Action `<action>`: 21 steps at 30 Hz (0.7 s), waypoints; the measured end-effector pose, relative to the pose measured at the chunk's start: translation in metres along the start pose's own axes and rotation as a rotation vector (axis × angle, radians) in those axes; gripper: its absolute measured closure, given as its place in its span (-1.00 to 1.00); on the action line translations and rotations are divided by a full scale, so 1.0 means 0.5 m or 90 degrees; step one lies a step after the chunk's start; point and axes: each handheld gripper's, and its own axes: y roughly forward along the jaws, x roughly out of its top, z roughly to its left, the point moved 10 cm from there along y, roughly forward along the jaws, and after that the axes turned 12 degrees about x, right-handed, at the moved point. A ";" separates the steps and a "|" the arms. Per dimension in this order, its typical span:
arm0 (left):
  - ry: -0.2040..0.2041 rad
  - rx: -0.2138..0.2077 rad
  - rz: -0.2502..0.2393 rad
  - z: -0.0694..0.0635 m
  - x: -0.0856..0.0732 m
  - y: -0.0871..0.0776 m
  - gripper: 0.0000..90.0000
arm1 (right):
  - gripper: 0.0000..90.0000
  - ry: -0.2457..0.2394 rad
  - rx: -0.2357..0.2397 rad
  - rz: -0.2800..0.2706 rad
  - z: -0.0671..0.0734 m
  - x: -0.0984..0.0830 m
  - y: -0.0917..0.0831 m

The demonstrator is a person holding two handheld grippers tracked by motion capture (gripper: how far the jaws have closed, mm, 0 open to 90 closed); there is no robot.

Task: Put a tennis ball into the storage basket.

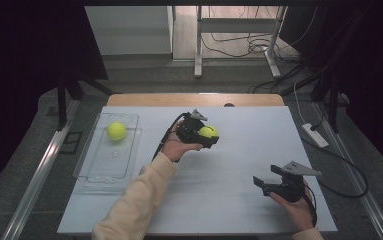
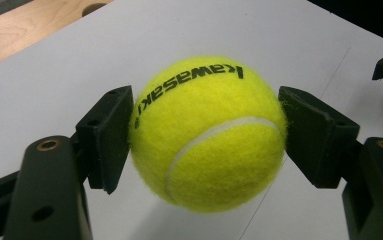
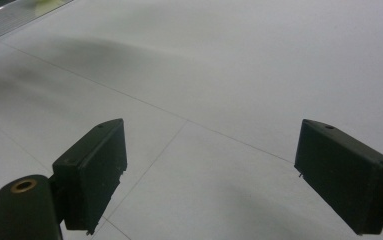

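A yellow tennis ball [image 2: 206, 132] with black lettering sits between the jaws of my left gripper [image 2: 206, 137], both pads pressed against its sides. In the high view that ball [image 1: 208, 132] is held above the middle of the white table, my left gripper [image 1: 206, 134] shut on it. A second yellow tennis ball [image 1: 116, 131] lies in the far end of a clear plastic tray [image 1: 99, 172] at the table's left. My right gripper [image 1: 259, 183] rests low at the front right; its jaws stand wide apart over bare table in the right gripper view [image 3: 214, 175].
The white table sheet [image 1: 259, 140] has a wooden strip [image 1: 194, 99] along its far edge. Beyond the table are a metal frame and loose cables on the floor. A white power strip [image 1: 315, 135] lies off the right side.
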 end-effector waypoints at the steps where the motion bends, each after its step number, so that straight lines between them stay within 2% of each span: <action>1: -0.002 0.001 -0.001 0.001 -0.001 -0.003 -0.40 | -0.71 0.000 0.001 0.000 0.000 0.000 0.000; 21: -0.010 0.027 -0.021 0.040 -0.013 -0.055 -0.40 | -0.71 -0.002 0.000 -0.006 0.003 0.005 -0.001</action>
